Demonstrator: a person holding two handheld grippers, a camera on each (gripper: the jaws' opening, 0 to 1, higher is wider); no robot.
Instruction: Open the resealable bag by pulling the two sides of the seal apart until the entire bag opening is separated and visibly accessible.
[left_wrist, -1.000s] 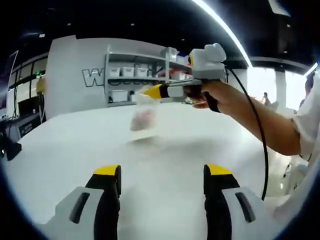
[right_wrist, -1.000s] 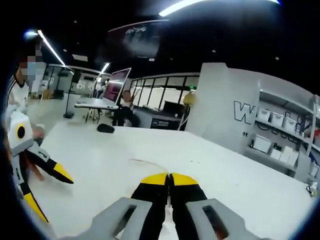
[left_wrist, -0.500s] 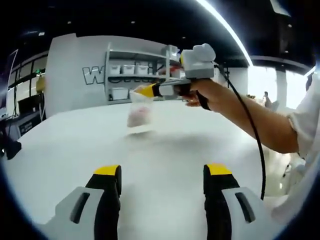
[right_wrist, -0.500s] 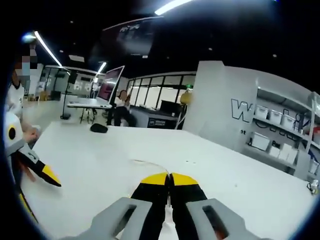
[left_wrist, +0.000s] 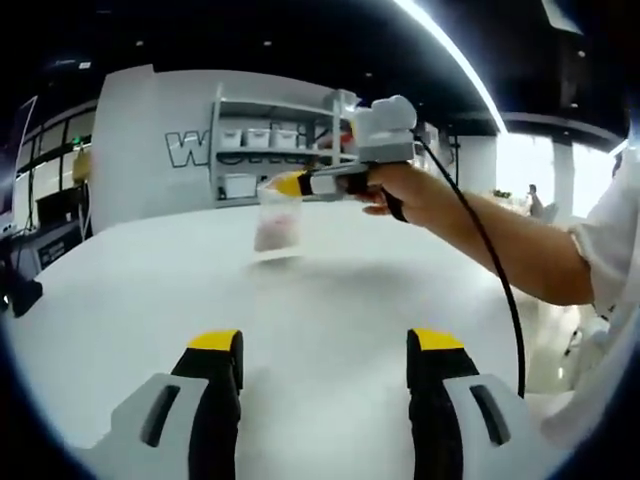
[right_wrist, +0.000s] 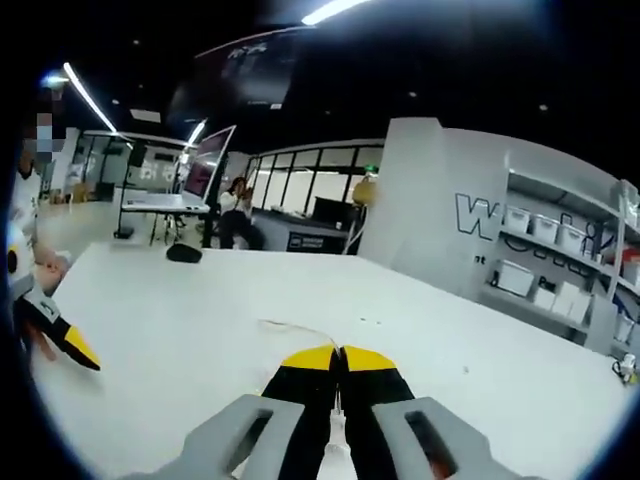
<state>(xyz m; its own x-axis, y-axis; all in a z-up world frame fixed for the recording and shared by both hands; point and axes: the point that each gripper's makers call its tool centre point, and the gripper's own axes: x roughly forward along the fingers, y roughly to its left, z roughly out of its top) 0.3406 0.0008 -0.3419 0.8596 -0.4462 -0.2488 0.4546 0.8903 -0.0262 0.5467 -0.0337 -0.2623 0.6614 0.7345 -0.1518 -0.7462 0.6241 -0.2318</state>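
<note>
Left gripper view has the left gripper (left_wrist: 325, 355) low and near, jaws spread wide with nothing between them, just bare white table (left_wrist: 330, 300) ahead. Farther out, the right gripper (left_wrist: 290, 184) comes in from the right, held in a person's hand (left_wrist: 415, 192), and its yellow tips are pressed together on the top edge of the resealable bag (left_wrist: 277, 222), which hangs off them with its bottom at or just above the table, can't quite tell which. Something pinkish is inside it. In the right gripper view the right gripper's (right_wrist: 338, 357) own jaws are shut tight with a thin clear edge of the bag (right_wrist: 300, 328) poking out past the tips, and the left gripper's yellow tip shows at the far left. So the bag is well ahead of the left gripper, a bit left of its centre, up at the right one's tips. My take: the seal doesn't look parted yet, and the next bit needs the left gripper to go forward and catch only the opposite lip of the seal, not both layers. Then pull the two sides straight apart and work along the strip. Grab both layers and it'll just tug the bag.
</note>
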